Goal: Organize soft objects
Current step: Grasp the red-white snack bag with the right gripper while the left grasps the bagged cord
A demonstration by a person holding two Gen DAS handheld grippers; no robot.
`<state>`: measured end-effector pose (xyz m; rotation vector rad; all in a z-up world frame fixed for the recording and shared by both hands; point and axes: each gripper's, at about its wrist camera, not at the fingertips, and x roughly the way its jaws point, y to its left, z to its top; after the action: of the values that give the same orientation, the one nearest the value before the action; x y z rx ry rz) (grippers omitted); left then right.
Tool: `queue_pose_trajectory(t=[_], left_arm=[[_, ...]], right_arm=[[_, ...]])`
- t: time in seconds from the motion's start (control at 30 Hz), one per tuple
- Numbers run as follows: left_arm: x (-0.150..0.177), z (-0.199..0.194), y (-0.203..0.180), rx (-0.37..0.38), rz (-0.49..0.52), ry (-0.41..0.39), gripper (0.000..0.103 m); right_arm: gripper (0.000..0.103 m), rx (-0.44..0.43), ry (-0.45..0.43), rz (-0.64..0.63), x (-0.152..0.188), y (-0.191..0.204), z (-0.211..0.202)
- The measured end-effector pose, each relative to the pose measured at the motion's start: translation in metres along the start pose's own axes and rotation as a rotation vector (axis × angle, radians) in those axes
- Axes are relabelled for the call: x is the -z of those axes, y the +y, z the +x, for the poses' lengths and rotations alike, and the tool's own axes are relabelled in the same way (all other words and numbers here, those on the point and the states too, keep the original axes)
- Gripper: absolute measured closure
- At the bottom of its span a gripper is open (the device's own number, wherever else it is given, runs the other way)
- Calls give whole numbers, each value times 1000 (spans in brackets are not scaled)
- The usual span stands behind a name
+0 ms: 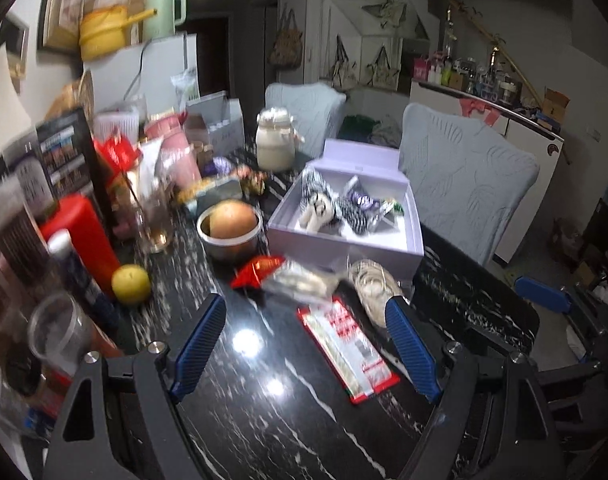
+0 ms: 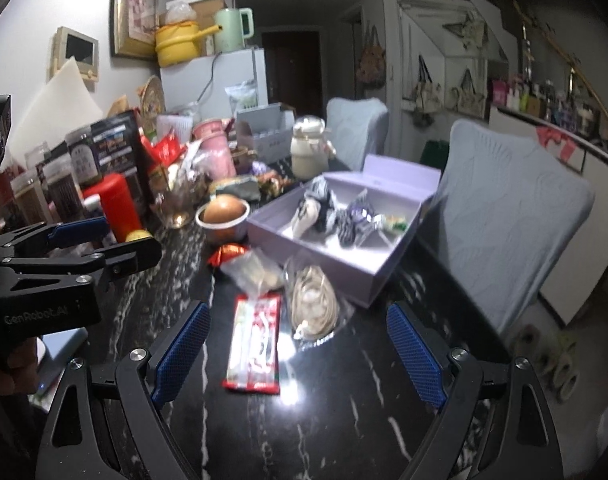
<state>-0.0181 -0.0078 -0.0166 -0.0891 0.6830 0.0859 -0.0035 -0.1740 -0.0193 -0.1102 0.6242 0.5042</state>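
While both claws (image 1: 306,344) (image 2: 300,350) gape empty, packets (image 1: 346,350) and a bowl (image 1: 229,236) crowd the table (image 1: 264,420) at twelve o'clock before the box (image 1: 344,240).

Glossy marble tabletop (image 1: 264,420), metal bowl (image 1: 230,246)

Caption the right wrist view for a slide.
Open right gripper above red packet and bagged cord, lilac box behind.

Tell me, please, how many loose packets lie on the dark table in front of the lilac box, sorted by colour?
Red and white flat packet: 1
Red foil packet: 1
Clear bag with pale contents: 1
Clear bag with a beige coil: 1
Total: 4, all outside the lilac box.
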Motion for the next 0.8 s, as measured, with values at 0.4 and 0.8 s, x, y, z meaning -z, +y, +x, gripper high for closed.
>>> queue_pose_trajectory(t=[0.4,0.8], left_arm=[[36,40,5,21,-63,116,21],[60,90,-1,42,-82,249,21]], right_arm=[[18,-31,143,52,45,-7,42],[18,-17,238,76,66,-29,72]])
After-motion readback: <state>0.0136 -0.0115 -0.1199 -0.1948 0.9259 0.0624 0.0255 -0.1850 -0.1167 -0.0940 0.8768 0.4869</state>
